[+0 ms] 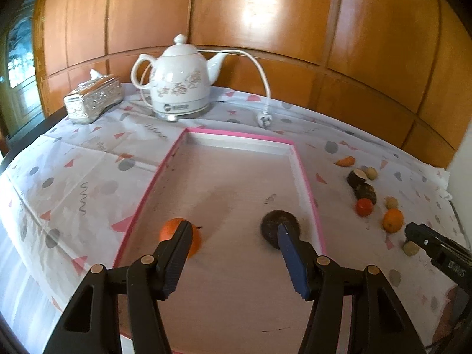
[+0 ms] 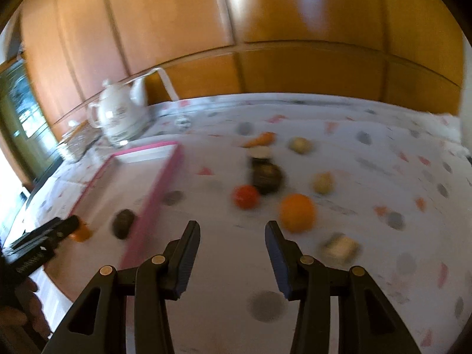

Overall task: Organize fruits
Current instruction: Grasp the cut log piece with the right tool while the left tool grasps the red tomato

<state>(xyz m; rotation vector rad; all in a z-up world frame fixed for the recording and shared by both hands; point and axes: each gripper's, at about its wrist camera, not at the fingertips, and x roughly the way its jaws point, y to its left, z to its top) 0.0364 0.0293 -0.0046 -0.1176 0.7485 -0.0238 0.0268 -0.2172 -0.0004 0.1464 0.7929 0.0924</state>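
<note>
Fruits (image 1: 392, 219) scattered beside pink tray (image 1: 309, 188), round, axis unclear; both tools (image 1: 234, 230) (image 2: 233, 225) gaping, empty

We see an orange (image 1: 180, 236) and a dark round fruit (image 1: 278, 225) lying in the pink-rimmed tray (image 1: 306, 183). Toward the worktop's right edge lie another orange (image 1: 393, 220), a red tomato (image 1: 364, 207), dark brown pieces (image 1: 365, 191) and small pale fruits (image 1: 391, 203).
</note>
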